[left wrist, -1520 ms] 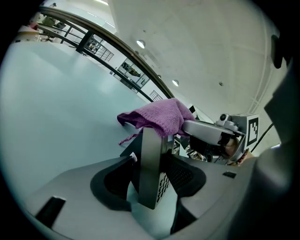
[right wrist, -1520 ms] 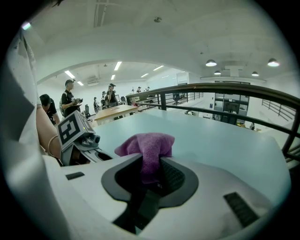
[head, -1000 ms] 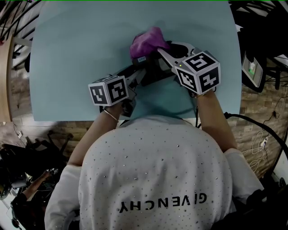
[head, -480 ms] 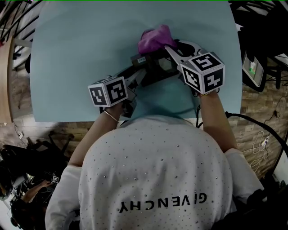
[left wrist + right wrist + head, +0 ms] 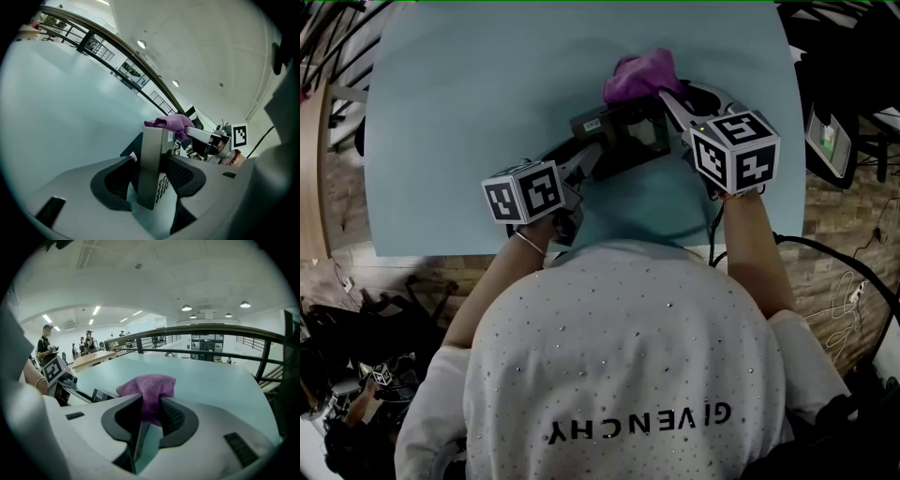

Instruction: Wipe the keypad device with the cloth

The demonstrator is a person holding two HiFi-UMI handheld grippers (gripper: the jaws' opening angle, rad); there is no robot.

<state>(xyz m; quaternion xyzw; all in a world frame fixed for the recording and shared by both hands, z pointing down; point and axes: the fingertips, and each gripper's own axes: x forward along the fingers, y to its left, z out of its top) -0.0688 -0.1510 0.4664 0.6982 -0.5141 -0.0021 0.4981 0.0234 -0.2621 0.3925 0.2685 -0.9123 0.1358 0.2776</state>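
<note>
**Desk** [image 5: 469, 112]: pale blue-green, smooth top. It carried all the items below.

**Keypad device** [image 5: 623, 136]: dark grey, box-shaped, with a small white label on one end. It sat near the middle of the desk, just ahead of the person. In the left gripper view [image 5: 151, 164] it stood on edge between the jaws, and a grid of small keys showed on its right face.

**Cloth** [image 5: 642, 73]: purple, soft, bunched into a wad. It lay against the far upper edge of the keypad device. In the right gripper view [image 5: 149, 390] it bulged out above the jaws.

**Left hand-held gripper** [image 5: 592, 153]: light grey body with dark pads, and a cube with black-and-white square markers [image 5: 525, 190] at its rear. Its jaws [image 5: 149, 180] were closed on the keypad device, set wide to its width, with a pad against each side.

**Right hand-held gripper** [image 5: 667, 96]: of the same make, with its marker cube [image 5: 736, 150] to the right of the keypad device. Its jaws [image 5: 150, 416] were clamped on the cloth, with the tips over the device's far right corner. A grey edge of the device showed below the cloth.

**Person** [image 5: 628, 366]: seen from above, in a white top with small studs and one forearm behind each hand-held gripper.
</note>
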